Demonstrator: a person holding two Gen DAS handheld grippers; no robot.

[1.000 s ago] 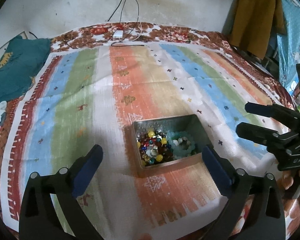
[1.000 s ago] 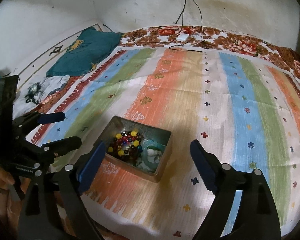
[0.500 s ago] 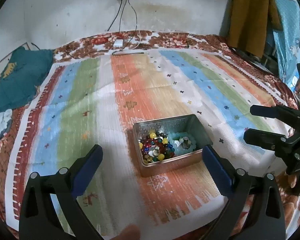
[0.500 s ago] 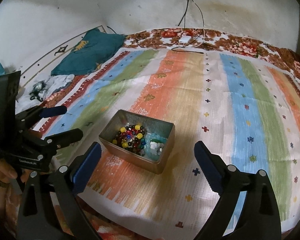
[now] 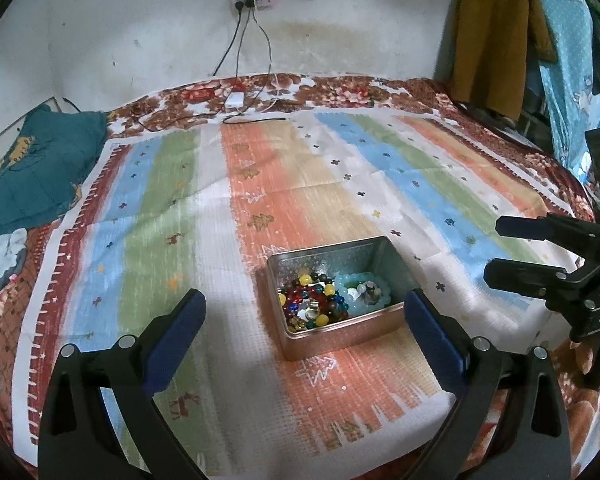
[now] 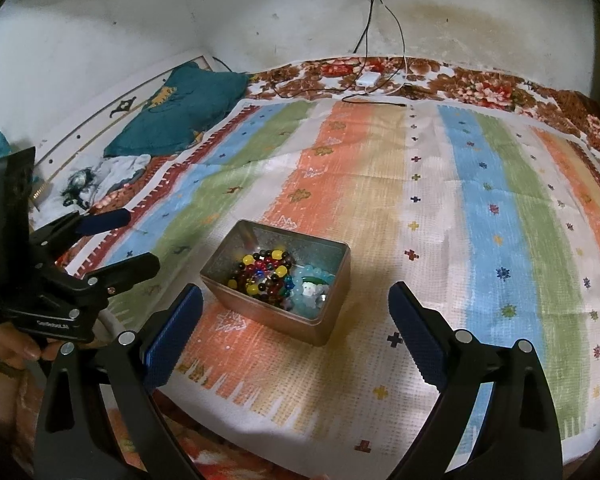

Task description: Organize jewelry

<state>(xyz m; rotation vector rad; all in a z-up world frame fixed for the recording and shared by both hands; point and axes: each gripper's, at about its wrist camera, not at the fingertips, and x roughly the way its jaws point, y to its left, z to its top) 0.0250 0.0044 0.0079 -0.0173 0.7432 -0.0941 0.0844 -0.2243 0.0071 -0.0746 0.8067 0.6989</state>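
The metal tin [image 5: 332, 300] sits a little farther from my fingers than a second ago, and more of the cloth's near edge shows beneath me. My left gripper [image 5: 304, 320] and my right gripper [image 6: 294, 312] (two tools, four blue pads) both stand wide apart, holding nothing. One tin lies just past the pads at twelve o'clock, open, with one tangle of multicoloured beads [image 5: 310, 300] in its left half and one pale aqua bracelet [image 5: 364, 292] in its right. It rests on one striped cloth [image 5: 180, 240]. At ten o'clock lies one teal pillow [image 5: 40, 160]; at twelve, one wall socket [image 5: 254, 0] with cables.
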